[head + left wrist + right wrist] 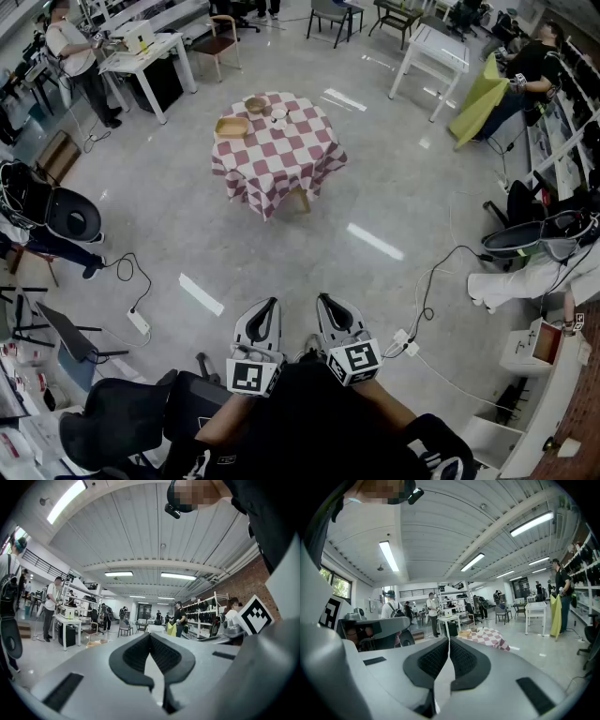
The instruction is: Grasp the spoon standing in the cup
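A small table with a red-and-white checked cloth (281, 150) stands far ahead across the floor. On its far side sit a small white cup (279, 113), a wooden bowl (255, 104) and a yellow tray (232, 127). The spoon is too small to make out. My left gripper (272, 302) and right gripper (322, 298) are held close to my body, side by side, far from the table. Both are shut with nothing between the pads, as the left gripper (150, 634) and right gripper (448, 640) show in their own views. The checked table (485, 637) shows small in the right gripper view.
Bare grey floor lies between me and the table. A power strip (139, 322) and cables trail at left, more cables (422, 300) at right. A black office chair (122, 412) is by my left side. White desks (150, 52) and people stand round the room's edges.
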{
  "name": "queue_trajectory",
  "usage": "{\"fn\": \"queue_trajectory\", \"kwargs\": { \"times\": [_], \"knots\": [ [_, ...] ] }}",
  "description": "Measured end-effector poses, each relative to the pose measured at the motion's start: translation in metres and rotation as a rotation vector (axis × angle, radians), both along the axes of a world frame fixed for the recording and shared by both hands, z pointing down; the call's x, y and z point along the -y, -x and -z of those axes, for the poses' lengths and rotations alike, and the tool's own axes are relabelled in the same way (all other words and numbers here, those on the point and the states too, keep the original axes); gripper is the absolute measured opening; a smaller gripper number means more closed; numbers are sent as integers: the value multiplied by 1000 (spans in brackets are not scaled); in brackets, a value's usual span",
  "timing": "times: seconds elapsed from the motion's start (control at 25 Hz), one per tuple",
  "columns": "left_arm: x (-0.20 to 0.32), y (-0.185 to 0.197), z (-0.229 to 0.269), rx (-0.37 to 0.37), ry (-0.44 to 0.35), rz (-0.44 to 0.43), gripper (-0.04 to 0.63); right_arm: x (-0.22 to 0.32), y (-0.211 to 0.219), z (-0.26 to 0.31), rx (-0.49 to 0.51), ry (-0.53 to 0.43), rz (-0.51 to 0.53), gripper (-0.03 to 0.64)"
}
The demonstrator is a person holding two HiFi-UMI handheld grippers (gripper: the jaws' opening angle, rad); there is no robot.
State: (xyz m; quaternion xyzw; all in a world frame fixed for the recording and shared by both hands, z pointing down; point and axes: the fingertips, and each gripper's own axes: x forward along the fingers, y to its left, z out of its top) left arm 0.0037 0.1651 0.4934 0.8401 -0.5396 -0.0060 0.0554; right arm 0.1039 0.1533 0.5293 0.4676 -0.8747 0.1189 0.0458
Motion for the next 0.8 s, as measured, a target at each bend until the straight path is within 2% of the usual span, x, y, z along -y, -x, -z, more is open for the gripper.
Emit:
{"fn": "queue_trajectory", "kwargs": {
  "times": [0.12, 0.44, 0.8],
  "knots": [
    [-1, -4, 1, 19, -15, 1, 8, -1, -6, 0, -3, 2, -7, 32],
    [1, -16, 2, -7, -29, 25, 8, -2, -22, -2, 18, 3, 5, 32],
    [3, -43, -3, 8, -34, 75, 8, 7, -43, -8, 45, -10, 64, 32]
  ]
}}
